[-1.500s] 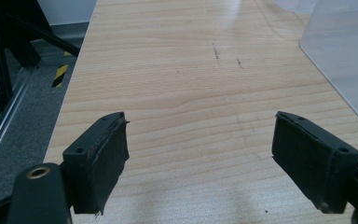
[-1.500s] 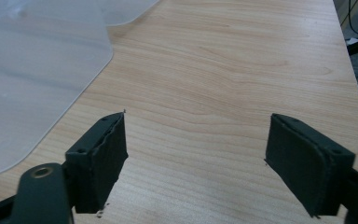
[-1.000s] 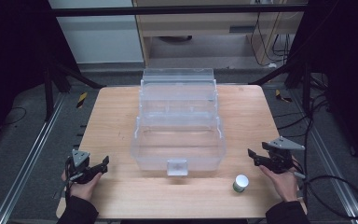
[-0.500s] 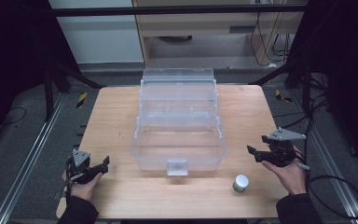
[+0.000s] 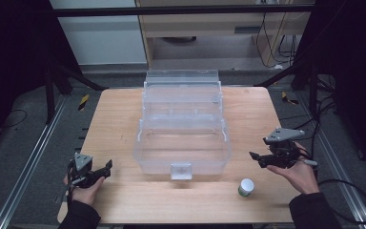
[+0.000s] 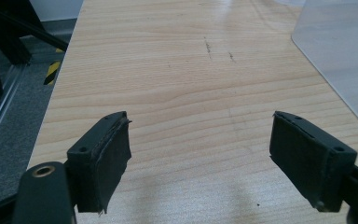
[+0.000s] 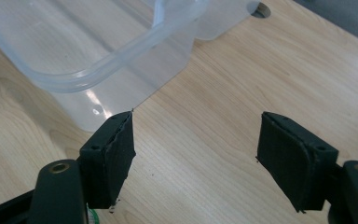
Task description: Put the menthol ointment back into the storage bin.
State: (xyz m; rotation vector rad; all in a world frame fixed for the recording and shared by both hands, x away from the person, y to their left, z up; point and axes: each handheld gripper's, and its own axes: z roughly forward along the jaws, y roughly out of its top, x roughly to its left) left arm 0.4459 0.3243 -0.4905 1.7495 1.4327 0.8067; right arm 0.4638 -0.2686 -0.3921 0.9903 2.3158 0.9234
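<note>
While both tools sit open and empty, looks like approach step. Right tool (image 5: 259,158) hovers beside clear box (image 5: 183,138) – small white-capped jar (image 5: 245,187) just below it on table (image 5: 114,114). Left tool (image 5: 102,169) idle near front-left corner. Next move, my guess – drop right tool onto jar, close jaws.

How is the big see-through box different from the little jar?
The clear box is large, see-through and open on top; the little jar is small, with green sides and a white lid on. The box sits mid-table; the jar stands near the front edge, by the right gripper. Both rest on the wooden table.
</note>
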